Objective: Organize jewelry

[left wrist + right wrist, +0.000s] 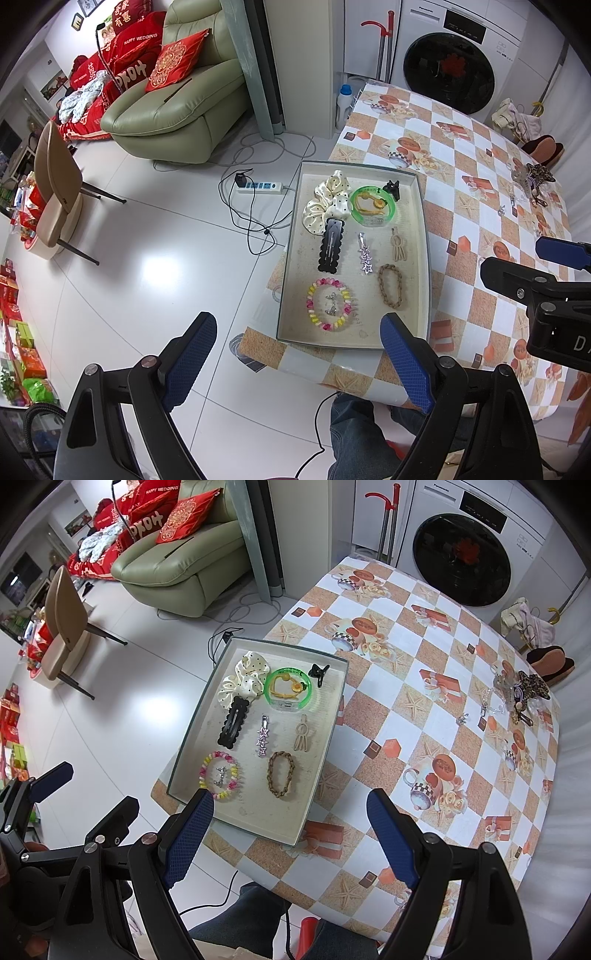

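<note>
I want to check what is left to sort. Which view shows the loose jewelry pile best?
The right wrist view: the jewelry pile lies spread, well inside the frame. The left wrist view shows it smaller, near the edge.

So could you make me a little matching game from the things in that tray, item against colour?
Items:
1. scalloped hair clip
2. braided hair tie
3. round bangle
4. scrunchie

Colours:
A. green
B. cream with black dots
C. black
D. brown

Pairs: 1-C, 2-D, 3-A, 4-B. All four lie in the tray.
</note>
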Tool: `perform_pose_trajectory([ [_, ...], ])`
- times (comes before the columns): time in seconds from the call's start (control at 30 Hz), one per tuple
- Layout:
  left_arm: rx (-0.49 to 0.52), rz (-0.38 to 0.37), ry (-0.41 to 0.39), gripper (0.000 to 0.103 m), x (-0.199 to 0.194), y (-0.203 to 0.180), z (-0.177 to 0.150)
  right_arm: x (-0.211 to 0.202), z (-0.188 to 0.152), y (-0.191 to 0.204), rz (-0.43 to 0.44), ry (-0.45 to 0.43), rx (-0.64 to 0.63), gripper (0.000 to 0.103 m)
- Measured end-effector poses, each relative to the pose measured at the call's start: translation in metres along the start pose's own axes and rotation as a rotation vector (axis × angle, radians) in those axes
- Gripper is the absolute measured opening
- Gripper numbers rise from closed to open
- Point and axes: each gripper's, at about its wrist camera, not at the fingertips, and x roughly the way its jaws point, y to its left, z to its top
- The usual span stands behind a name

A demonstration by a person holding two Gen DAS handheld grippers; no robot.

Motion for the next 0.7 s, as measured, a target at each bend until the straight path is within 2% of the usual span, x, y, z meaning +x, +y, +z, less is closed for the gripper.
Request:
perform_pose_trajectory([
  [0.7,-0.002,0.000,0.003,0.093,0.0030,0.0015,-0.0018,0.0017,0.0022,-0.0004,0.000,0.002,0.003,0.087],
])
